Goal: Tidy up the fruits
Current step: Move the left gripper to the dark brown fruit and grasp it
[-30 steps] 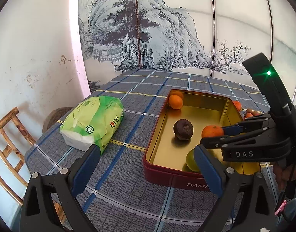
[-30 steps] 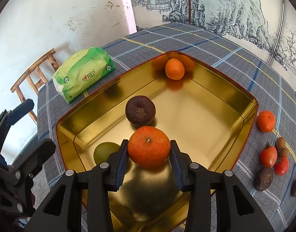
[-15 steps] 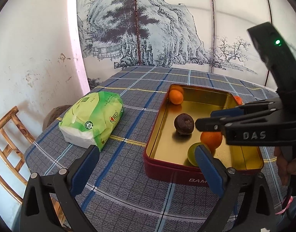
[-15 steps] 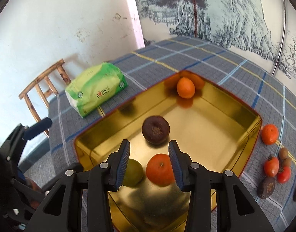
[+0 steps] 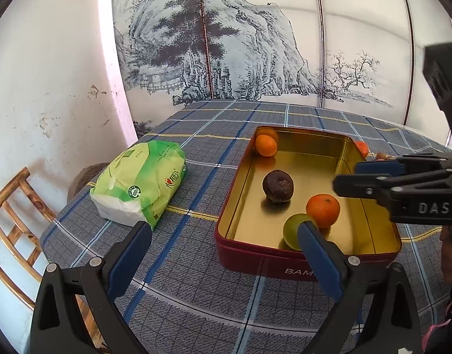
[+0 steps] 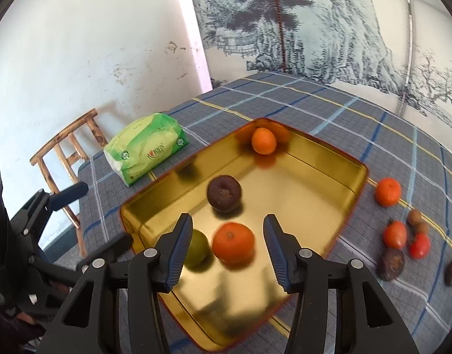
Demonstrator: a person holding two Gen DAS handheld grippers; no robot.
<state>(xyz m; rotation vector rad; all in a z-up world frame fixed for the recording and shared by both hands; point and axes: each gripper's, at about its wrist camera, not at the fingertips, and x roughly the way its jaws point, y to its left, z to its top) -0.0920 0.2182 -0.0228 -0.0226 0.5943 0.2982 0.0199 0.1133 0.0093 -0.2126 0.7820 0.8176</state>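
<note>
Resting in the tin [image 6: 354, 190], the orange [image 6: 233, 242] lies free; right gripper [image 6: 227, 249] jaws just widened (left gripper [image 5: 223, 253] wide, empty).

This looks like a room in a home, perhaps a dining corner: a table under a plaid cloth [image 5: 214, 124], a wooden chair [image 6: 69, 150] by a scuffed white wall [image 5: 49, 73], an ink landscape screen [image 5: 226, 44] behind, a tissue pack [image 5: 140, 183] and a tin [image 5: 285, 262] of fruit.
</note>
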